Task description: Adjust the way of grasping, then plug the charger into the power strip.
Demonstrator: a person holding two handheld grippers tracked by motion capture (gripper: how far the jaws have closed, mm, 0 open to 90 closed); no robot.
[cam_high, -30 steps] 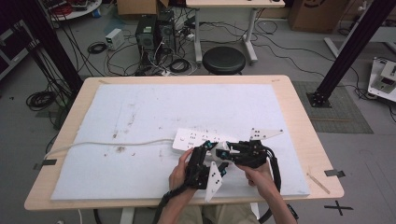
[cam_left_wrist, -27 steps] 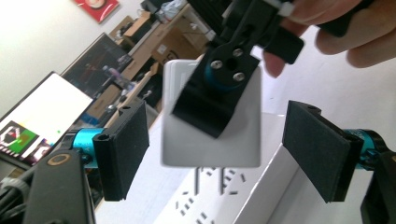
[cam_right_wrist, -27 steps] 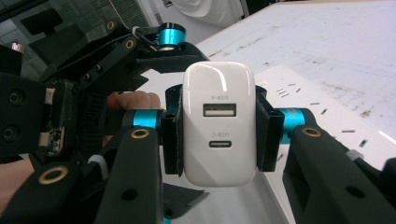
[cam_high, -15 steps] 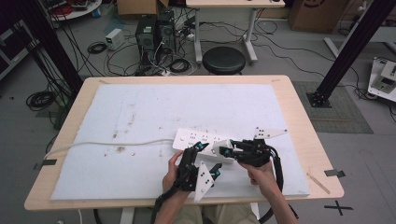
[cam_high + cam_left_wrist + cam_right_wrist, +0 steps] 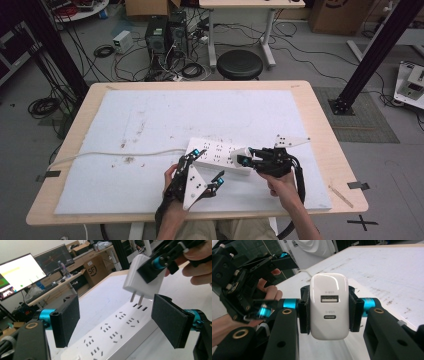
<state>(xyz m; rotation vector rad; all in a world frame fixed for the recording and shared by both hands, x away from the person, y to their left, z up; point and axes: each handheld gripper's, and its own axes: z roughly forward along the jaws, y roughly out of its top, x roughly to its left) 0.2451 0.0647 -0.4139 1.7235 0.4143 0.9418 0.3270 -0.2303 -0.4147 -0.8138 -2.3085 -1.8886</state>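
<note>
A white power strip (image 5: 217, 150) lies flat on the white mat near the table's front. My right gripper (image 5: 241, 160) is shut on a white USB charger (image 5: 242, 154) and holds it over the strip's right end. In the left gripper view the charger (image 5: 143, 277) hangs just above the strip (image 5: 112, 336), its two prongs pointing down at a socket, apart from it. My left gripper (image 5: 208, 167) is open at the strip's near left side, and the strip lies between its pads (image 5: 170, 322). In the right gripper view the charger (image 5: 329, 307) shows its USB-A and USB-C ports.
The strip's white cable (image 5: 115, 156) runs left across the mat (image 5: 150, 115) and off the table's left edge. A person's hands hold both grippers at the front edge. Beyond the table stand a black stool (image 5: 241, 62), computers and floor cables.
My left gripper has moved left along the near side of the strip, away from the right gripper. The right gripper and the charger have stayed put.
</note>
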